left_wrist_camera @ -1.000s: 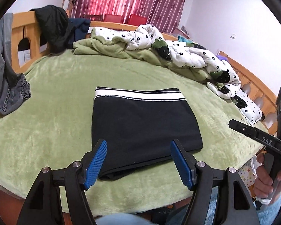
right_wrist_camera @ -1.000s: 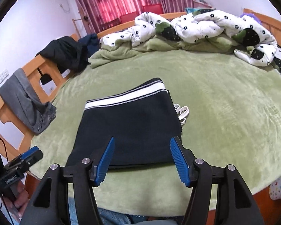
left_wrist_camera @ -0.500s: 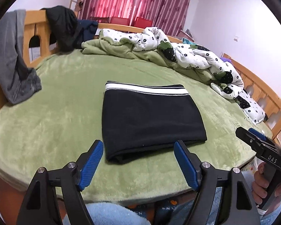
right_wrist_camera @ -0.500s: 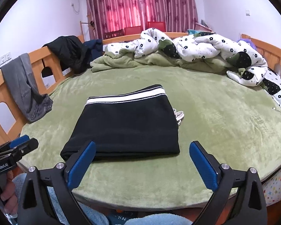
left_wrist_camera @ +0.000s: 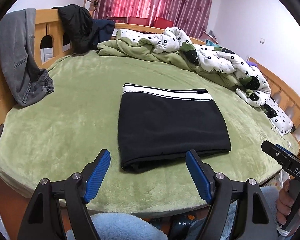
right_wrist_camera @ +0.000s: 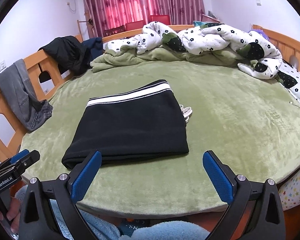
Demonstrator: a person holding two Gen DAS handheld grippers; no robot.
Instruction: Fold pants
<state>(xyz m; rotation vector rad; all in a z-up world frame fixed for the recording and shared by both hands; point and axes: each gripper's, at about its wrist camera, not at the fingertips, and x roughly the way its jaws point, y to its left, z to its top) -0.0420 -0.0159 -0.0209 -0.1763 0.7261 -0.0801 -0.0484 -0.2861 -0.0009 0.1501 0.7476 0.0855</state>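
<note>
Holding a gripper in each hand at the near edge of the bed, the person aims both tools forward and slanted downward over the mattress. The left gripper (left_wrist_camera: 148,165) has its blue pads spread apart with nothing between them, and the right gripper (right_wrist_camera: 151,166) stands wider still, equally empty. A hand (left_wrist_camera: 288,204) wraps the handle of the right tool at the lower right of the left view, and fingers (right_wrist_camera: 11,212) on the left tool's handle show at the lower left of the right view. Pale blue fleecy fabric on the person's legs (left_wrist_camera: 126,227) fills the bottom of both views. The bed (left_wrist_camera: 70,124) is covered by a green plush blanket and framed by a wooden rail (left_wrist_camera: 50,34). Grey jeans (left_wrist_camera: 18,60) hang over that rail, a black jacket (left_wrist_camera: 78,28) is draped farther along it, and a white flowered quilt (right_wrist_camera: 210,38) is bunched along the far side. Red curtains (right_wrist_camera: 142,2) hang behind. The pants (left_wrist_camera: 170,124), black with a white striped waistband at the far end, lie folded into a flat rectangle on the blanket just beyond the fingertips of both grippers, untouched, with a bit of white drawstring (right_wrist_camera: 187,112) poking out at their right edge.
</note>
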